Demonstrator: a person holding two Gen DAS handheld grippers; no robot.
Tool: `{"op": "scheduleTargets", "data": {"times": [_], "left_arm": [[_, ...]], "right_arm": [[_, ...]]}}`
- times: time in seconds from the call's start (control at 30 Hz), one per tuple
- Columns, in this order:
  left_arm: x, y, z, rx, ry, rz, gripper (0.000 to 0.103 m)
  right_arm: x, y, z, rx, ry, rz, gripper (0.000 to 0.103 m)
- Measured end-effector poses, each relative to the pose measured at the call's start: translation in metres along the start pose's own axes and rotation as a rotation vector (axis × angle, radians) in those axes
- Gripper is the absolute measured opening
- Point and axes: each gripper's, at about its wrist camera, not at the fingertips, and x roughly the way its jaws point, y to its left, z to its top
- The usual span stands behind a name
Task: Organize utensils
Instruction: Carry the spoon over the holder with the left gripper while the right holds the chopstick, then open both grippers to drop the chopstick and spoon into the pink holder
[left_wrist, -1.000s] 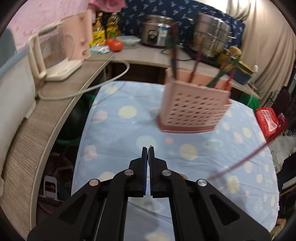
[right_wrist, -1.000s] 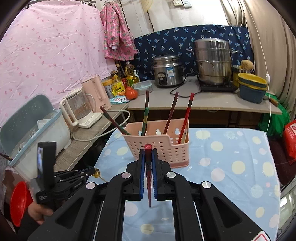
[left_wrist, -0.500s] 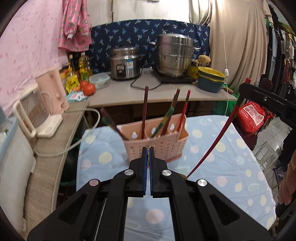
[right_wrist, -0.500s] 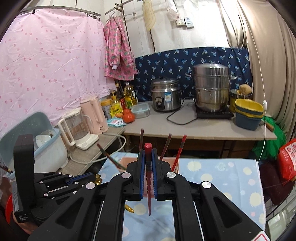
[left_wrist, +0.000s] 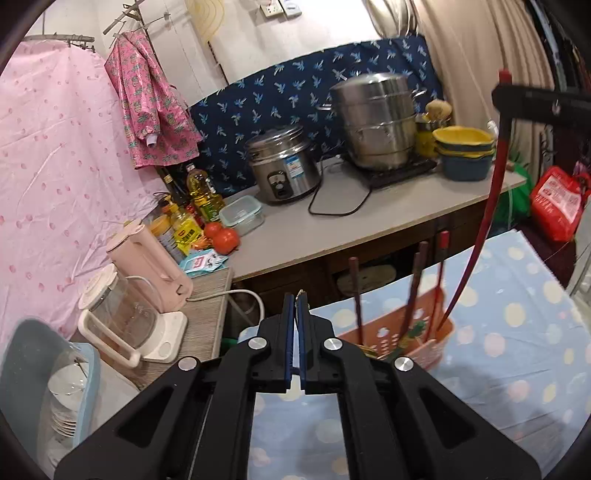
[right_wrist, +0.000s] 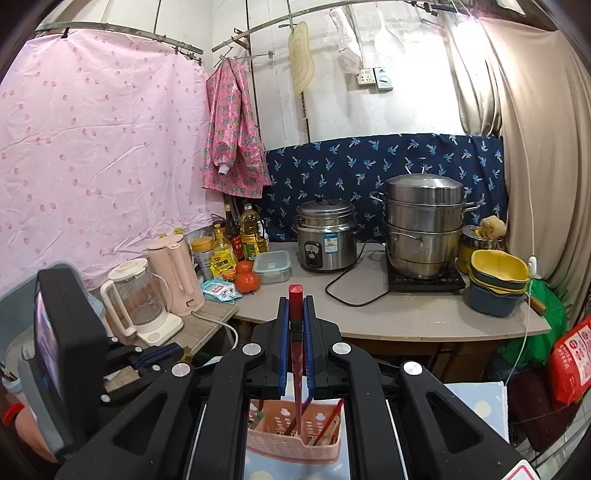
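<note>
My right gripper (right_wrist: 296, 314) clamps a red chopstick (right_wrist: 296, 354) near its top; my left gripper (left_wrist: 296, 314) is closed on nothing. I'd lower it straight, tip first — its point hangs over the pink perforated basket (right_wrist: 291, 443) on the dotted cloth, other sticks already standing inside.

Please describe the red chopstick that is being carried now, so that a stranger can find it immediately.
Find the pink perforated basket on the dotted blue tablecloth. Directly above it, the right claw is shut on one red chopstick. Unlike the chopsticks standing loose in the basket, only this one is clamped between claw fingers.
</note>
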Motion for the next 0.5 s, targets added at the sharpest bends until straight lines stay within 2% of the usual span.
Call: {"op": "scheduleTargets", "data": {"times": [0.1,0.27,0.4,0.43,0.47,0.5], "left_arm": [[0.022,-0.007,-0.004,0.034,0.036,0.040,0.002],[0.051,-0.017,-0.019,0.033,0.108,0.013,0.002],[0.067,-0.017,-0.027,-0.018,0.139,-0.029,0.006],[0.068,-0.015,-0.029,-0.047,0.132,-0.041,0.017],[0.069,-0.013,-0.030,-0.065,0.134,-0.044,0.031],[0.067,-0.012,-0.031,-0.086,0.128,-0.033,0.062]], "right_arm": [[0.019,0.000,-0.004,0.005,0.026,0.010,0.007],[0.056,0.004,-0.029,0.008,0.105,0.019,0.007],[0.077,0.007,-0.049,-0.004,0.167,0.023,0.007],[0.081,0.008,-0.053,-0.003,0.181,0.027,0.009],[0.083,0.007,-0.057,0.004,0.195,0.034,0.016],[0.082,0.006,-0.060,0.014,0.200,0.031,0.023]]}}
